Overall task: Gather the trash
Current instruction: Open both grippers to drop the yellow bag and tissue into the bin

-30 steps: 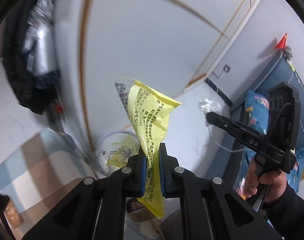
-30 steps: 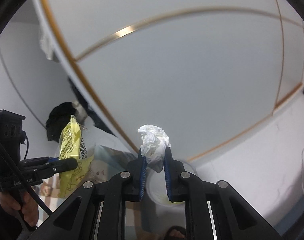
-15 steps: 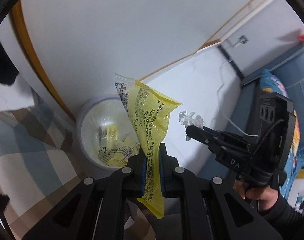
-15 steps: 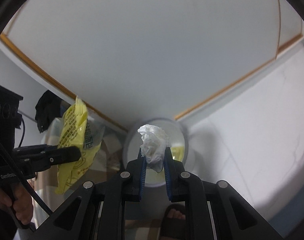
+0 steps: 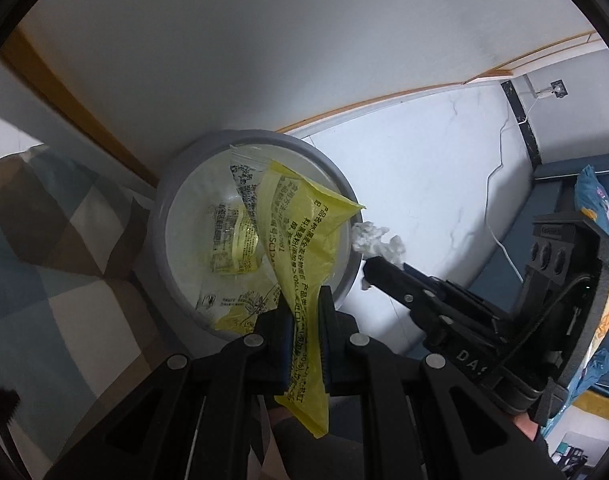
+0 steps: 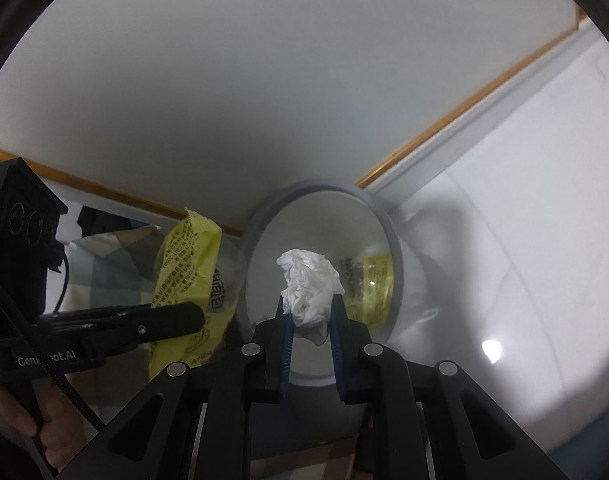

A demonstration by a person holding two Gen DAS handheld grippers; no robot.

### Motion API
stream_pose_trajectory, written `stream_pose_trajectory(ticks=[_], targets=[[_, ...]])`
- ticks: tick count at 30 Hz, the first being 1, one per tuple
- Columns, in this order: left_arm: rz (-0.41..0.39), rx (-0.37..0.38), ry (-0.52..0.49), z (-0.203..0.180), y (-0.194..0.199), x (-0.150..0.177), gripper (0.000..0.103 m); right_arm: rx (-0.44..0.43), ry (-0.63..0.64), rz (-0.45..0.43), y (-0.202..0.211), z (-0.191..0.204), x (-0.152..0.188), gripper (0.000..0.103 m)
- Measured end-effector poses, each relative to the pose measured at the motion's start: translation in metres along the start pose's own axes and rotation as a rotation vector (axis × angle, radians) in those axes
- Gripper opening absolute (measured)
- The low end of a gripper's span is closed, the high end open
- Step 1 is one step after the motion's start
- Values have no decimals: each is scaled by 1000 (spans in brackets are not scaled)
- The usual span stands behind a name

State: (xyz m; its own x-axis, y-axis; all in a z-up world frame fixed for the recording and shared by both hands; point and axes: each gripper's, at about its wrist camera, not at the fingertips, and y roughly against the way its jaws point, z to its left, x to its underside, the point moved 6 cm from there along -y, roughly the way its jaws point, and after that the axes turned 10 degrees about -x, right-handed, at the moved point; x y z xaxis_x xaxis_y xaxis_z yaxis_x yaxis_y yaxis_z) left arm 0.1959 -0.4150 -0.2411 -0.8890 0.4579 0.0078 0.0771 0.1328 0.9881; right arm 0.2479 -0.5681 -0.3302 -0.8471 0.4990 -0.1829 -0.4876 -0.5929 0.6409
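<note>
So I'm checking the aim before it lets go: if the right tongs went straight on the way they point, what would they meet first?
Probably the open mouth of the grey bin: the right tongs, shut on the crumpled tissue, point into it, with yellow wrappers inside. Depth is unclear.

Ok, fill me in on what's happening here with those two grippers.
A person is collecting trash with a handheld gripper in each hand. The left gripper is clamped on a yellow wrapper, and the right gripper is clamped on a crumpled white tissue. Both point at a grey bin by the wall, which already holds some yellow wrappers. Neither piece has been dropped in yet.
</note>
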Motion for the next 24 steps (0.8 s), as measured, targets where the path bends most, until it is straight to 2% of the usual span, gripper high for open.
stream_pose_trajectory(ticks=[4,13,17,21,23,24], targets=[[17,-10,8,0,-7,-3,7,-9,-22,-2,-12,-9,-3,18],[38,-38,27,5,-21,-8,7,-8,-37,4,-18,-24,0,41],[48,-37,30,0,-25,-10,7,-6,-36,3,-10,-26,4,42],[72,-34,30,-3,-33,-12,15,5,-45,-31,5,-31,11,42],[78,-58,17,-3,-36,-11,26,16,-60,-54,15,-35,16,42],[76,-60,12,-2,-36,-10,35,26,-56,-57,20,-36,18,42]])
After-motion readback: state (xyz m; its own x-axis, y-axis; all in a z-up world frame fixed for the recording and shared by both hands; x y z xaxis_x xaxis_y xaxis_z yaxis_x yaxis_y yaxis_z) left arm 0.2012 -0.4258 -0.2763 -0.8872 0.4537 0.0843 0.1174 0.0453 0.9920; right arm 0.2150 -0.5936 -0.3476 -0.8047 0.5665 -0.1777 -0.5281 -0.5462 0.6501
